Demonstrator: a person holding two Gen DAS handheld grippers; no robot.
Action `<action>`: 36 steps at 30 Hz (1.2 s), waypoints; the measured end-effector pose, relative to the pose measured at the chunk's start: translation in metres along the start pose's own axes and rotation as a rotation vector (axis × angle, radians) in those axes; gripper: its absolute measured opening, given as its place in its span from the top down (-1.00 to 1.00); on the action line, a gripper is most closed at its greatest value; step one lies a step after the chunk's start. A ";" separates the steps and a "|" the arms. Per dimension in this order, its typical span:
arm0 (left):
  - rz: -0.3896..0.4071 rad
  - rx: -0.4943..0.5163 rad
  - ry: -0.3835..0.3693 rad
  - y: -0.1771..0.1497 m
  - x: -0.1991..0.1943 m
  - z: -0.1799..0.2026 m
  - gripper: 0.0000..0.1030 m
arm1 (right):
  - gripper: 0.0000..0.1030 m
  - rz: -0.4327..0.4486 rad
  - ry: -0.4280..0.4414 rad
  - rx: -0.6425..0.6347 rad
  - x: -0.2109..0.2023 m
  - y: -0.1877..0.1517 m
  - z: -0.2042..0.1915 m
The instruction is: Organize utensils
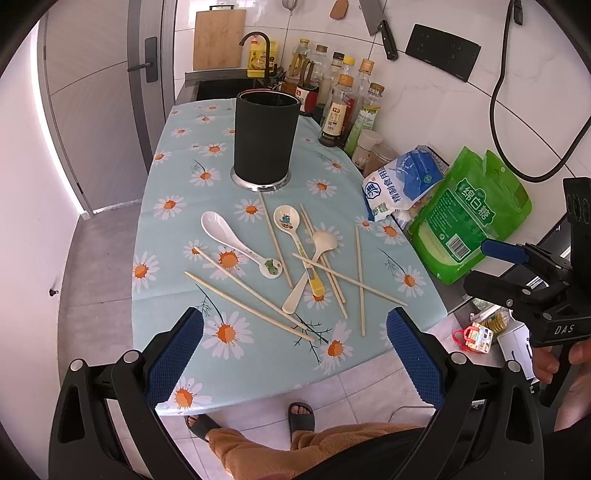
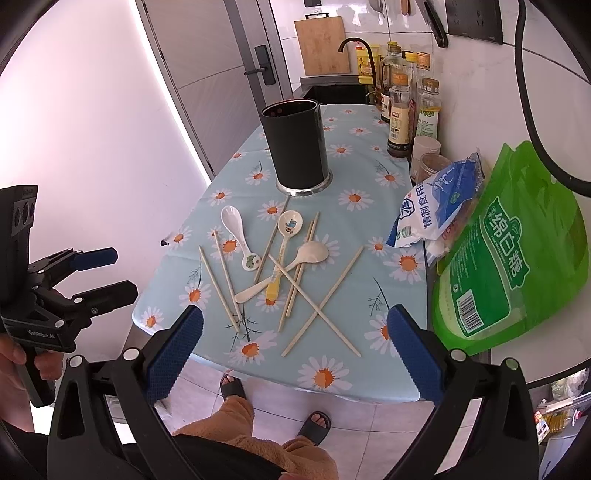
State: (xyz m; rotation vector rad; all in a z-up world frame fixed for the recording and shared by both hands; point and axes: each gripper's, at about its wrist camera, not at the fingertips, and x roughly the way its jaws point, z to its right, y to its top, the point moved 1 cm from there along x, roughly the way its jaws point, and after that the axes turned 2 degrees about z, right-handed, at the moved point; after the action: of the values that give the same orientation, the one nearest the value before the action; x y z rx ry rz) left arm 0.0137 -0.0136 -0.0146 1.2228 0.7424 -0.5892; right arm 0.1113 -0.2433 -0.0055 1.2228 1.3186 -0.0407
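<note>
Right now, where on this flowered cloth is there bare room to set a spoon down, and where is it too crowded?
Bare cloth lies left of the black holder, toward the table's left edge, and behind it toward the sink. Another free strip lies between the holder and the bottles. The near middle is crowded: three spoons and crossed chopsticks. Bags fill the right side.

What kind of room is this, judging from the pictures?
Most likely a home kitchen: a sink with a faucet, a cleaver hanging on the tiled wall, and sauce bottles beside the table.
</note>
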 end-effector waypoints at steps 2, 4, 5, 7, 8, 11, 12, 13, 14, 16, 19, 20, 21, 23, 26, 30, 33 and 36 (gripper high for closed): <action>-0.003 -0.001 -0.002 0.000 0.001 0.000 -0.88 | -0.93 0.002 0.002 -0.001 0.000 0.000 0.001; -0.003 0.001 0.001 -0.001 0.001 0.000 -0.88 | -0.93 0.002 0.006 -0.001 -0.001 0.000 0.001; -0.004 0.002 0.001 -0.001 0.002 0.000 -0.88 | -0.93 0.004 0.006 -0.001 -0.001 0.000 0.001; -0.003 -0.002 -0.003 0.000 0.000 -0.002 -0.88 | -0.93 0.004 0.007 0.000 -0.001 0.000 0.001; -0.004 -0.004 -0.004 0.000 0.000 -0.002 -0.88 | -0.93 0.003 0.006 0.002 0.000 0.000 0.001; -0.006 -0.005 -0.004 -0.002 0.002 -0.002 -0.88 | -0.93 0.000 0.007 0.005 0.001 0.000 0.001; -0.006 -0.004 -0.005 -0.002 0.001 -0.002 -0.88 | -0.93 -0.002 0.006 0.006 0.001 0.000 0.001; -0.004 -0.004 -0.006 -0.002 0.001 -0.002 -0.88 | -0.93 -0.002 0.006 0.005 0.001 0.000 0.000; -0.004 -0.004 -0.005 -0.001 0.001 -0.002 -0.88 | -0.93 -0.002 0.008 0.004 0.001 0.000 0.000; -0.005 -0.006 -0.006 -0.001 0.001 -0.002 -0.88 | -0.93 -0.001 0.008 0.003 0.001 0.001 0.000; -0.004 -0.006 -0.007 -0.002 0.002 -0.002 -0.88 | -0.93 -0.001 0.011 0.001 0.001 0.001 0.001; -0.004 -0.004 -0.006 -0.002 0.002 -0.002 -0.88 | -0.93 -0.001 0.011 0.002 0.001 0.001 0.000; -0.005 -0.003 -0.006 -0.003 0.003 -0.001 -0.88 | -0.93 -0.002 0.010 0.003 0.001 0.001 0.000; -0.007 -0.001 -0.006 -0.001 0.002 -0.003 -0.88 | -0.93 -0.003 0.010 0.002 0.002 0.000 0.000; -0.006 -0.004 -0.007 -0.002 0.004 -0.003 -0.88 | -0.93 -0.006 0.013 0.001 0.003 0.000 0.000; -0.016 -0.006 -0.003 -0.001 0.002 -0.002 -0.88 | -0.93 -0.010 0.016 -0.003 0.003 -0.001 0.000; -0.017 -0.007 0.002 -0.001 0.001 0.001 -0.88 | -0.93 -0.010 0.018 -0.003 0.003 -0.001 0.000; -0.018 -0.010 0.007 -0.001 0.002 0.001 -0.88 | -0.93 -0.010 0.026 -0.007 0.002 -0.002 0.000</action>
State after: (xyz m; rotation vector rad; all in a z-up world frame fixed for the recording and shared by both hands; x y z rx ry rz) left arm 0.0144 -0.0150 -0.0165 1.2103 0.7615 -0.5954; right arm 0.1109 -0.2426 -0.0082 1.2148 1.3465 -0.0275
